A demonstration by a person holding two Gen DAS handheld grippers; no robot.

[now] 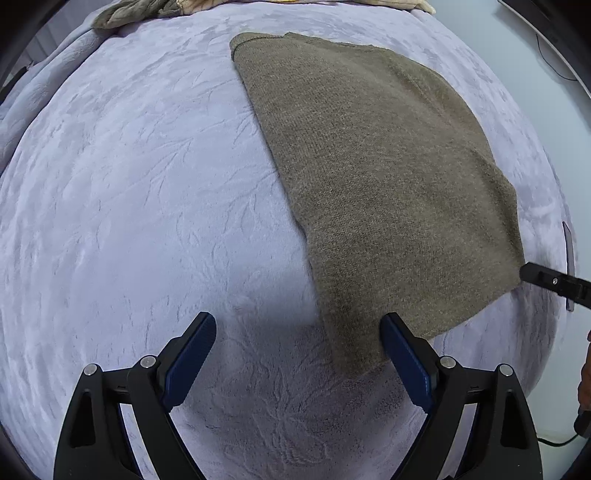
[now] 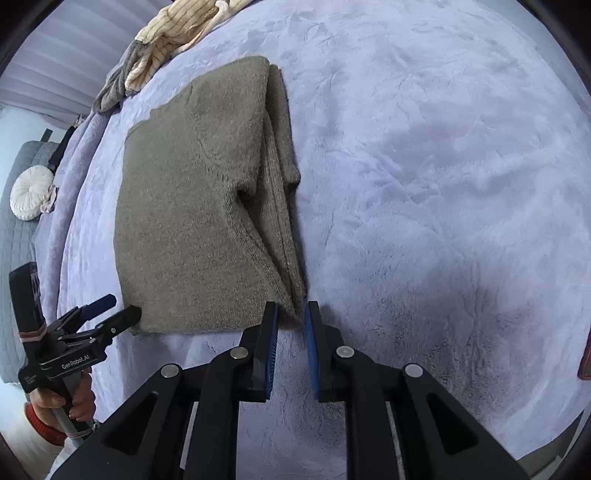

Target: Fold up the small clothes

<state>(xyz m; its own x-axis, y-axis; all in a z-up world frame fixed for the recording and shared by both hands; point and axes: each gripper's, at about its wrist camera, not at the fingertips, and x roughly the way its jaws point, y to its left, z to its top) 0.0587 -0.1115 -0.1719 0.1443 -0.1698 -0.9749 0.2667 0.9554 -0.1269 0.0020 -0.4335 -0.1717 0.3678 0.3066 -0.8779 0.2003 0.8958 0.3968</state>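
Observation:
An olive-brown knitted garment (image 1: 376,177) lies folded flat on the lavender plush blanket (image 1: 129,192). My left gripper (image 1: 299,332) is wide open and empty, just short of the garment's near corner. In the right wrist view the garment (image 2: 195,206) shows folded layers along its right edge. My right gripper (image 2: 291,314) has its jaws partly open with a narrow gap, empty, right at the garment's near right corner. The left gripper (image 2: 110,308) also shows there at the garment's near left corner. The right gripper's finger tip (image 1: 546,277) shows at the garment's right corner in the left wrist view.
More clothes are piled at the blanket's far edge: an olive piece (image 1: 125,14) and a cream striped one (image 2: 173,33). A round white cushion (image 2: 31,192) lies on a grey quilt at the left. A dark monitor edge and cable (image 1: 546,33) are at the far right.

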